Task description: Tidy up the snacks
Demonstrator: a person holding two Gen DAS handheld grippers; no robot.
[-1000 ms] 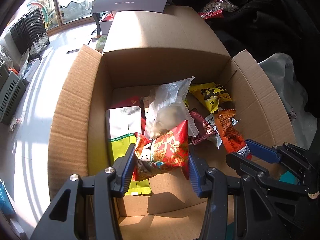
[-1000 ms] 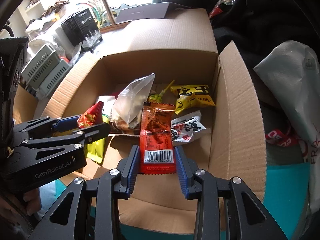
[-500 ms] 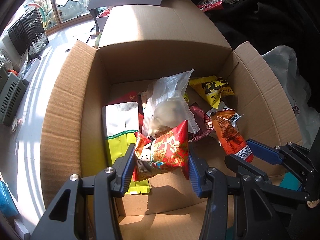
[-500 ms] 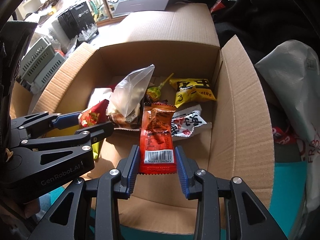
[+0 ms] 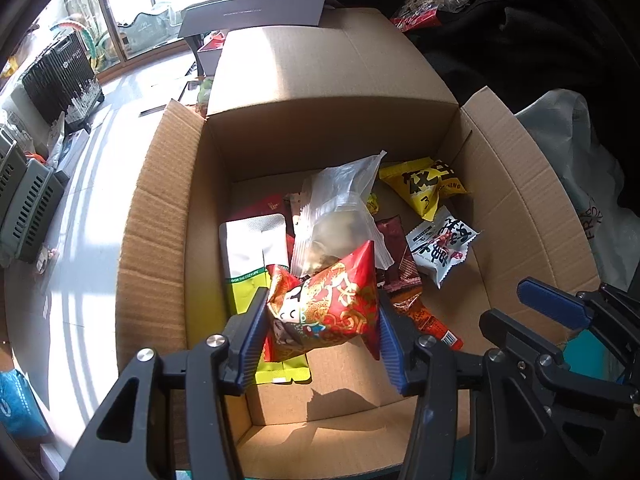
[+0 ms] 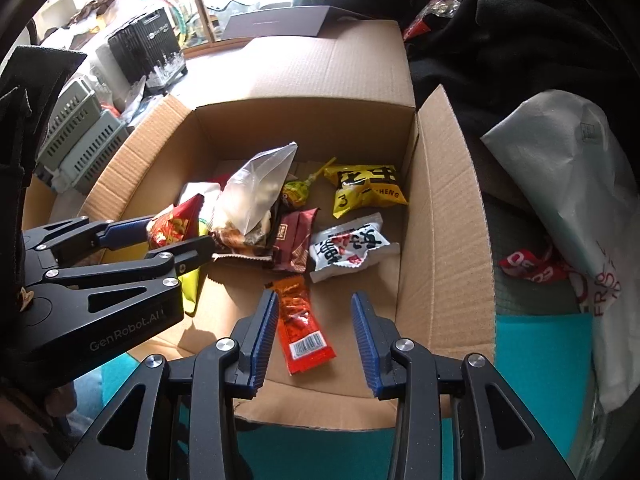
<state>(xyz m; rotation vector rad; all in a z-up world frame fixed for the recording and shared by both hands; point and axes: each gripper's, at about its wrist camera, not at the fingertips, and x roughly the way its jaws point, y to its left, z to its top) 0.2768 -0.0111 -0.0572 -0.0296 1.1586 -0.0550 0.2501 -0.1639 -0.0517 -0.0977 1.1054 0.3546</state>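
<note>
Holding a red pack (image 5: 324, 312) between its blue pads, the left gripper (image 5: 322, 330) hangs over the box (image 5: 160, 240), jaws closed on the pack's sides exactly as half a second ago; that snack has not gone down yet. Further right, the change: the right gripper (image 6: 314, 332) has let go. Its jaws now stand wide apart, and the orange bar (image 6: 302, 326), pinched between them a moment ago, lies flat on the box floor between the pads, seemingly touching neither. By my reading one snack is delivered and the red pack is next.

Other snacks lie in the box beyond: a clear bag (image 6: 256, 196), a brown wrapper (image 6: 294, 242), a white pack (image 6: 352, 246) and a yellow pack (image 6: 366, 192).

From the left wrist, the red pack covers most of the bar and the lower part of the clear bag. A green-and-white pouch (image 5: 248, 256) is partly behind the left finger. What lies beneath the clear bag is hard to tell, and the box's near wall is cut off by both grippers.
</note>
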